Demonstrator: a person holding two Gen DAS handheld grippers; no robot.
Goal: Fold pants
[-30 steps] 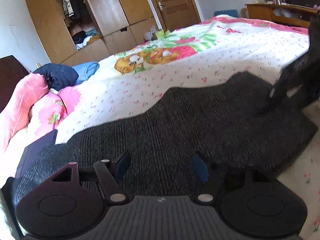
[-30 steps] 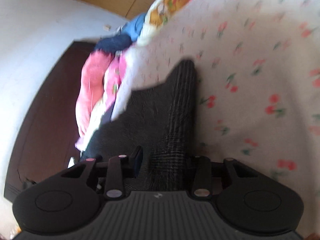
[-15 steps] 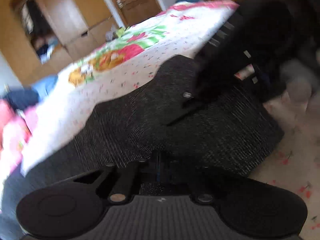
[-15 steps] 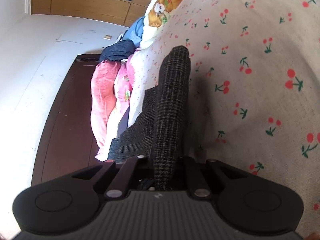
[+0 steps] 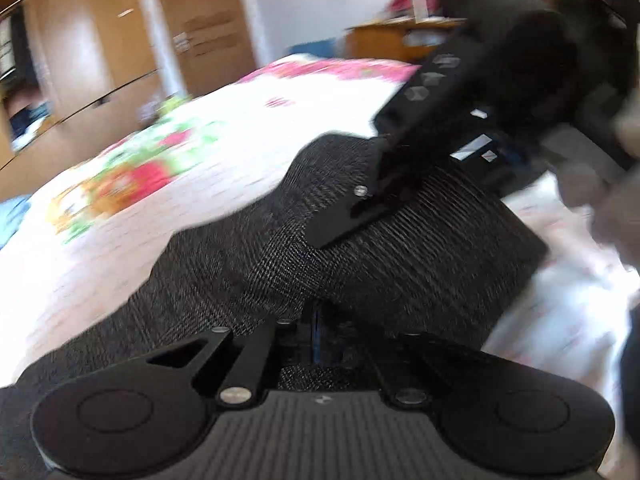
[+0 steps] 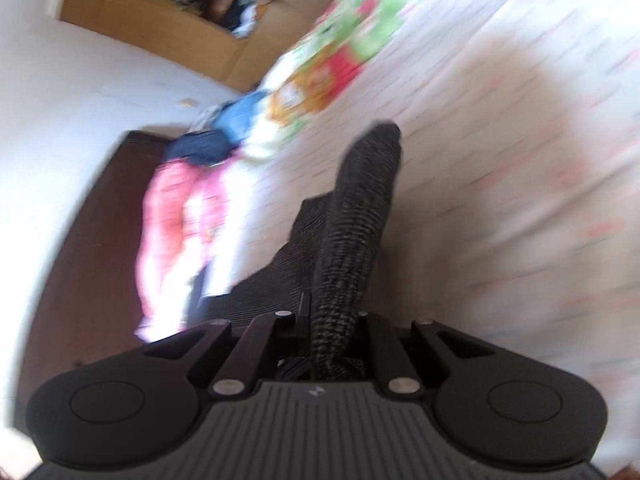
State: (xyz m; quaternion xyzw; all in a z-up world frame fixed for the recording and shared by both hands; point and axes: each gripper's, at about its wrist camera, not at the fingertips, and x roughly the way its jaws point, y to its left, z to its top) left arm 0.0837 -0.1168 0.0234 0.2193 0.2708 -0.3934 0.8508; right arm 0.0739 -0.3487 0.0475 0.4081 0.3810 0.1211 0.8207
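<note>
Both claws, open a second ago, are now clamping the pants (image 5: 400, 264) (left claw (image 5: 316, 344), right claw (image 6: 320, 340)) and lifting them off the bed (image 5: 224, 148).

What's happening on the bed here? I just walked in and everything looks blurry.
A person with a gripper in each hand is folding dark pants on the flowered bedspread. The left gripper is shut on a fold of the cloth near its edge, and the right gripper is shut on another bunched part that stands up from the bed. Both views are smeared by motion.
</note>
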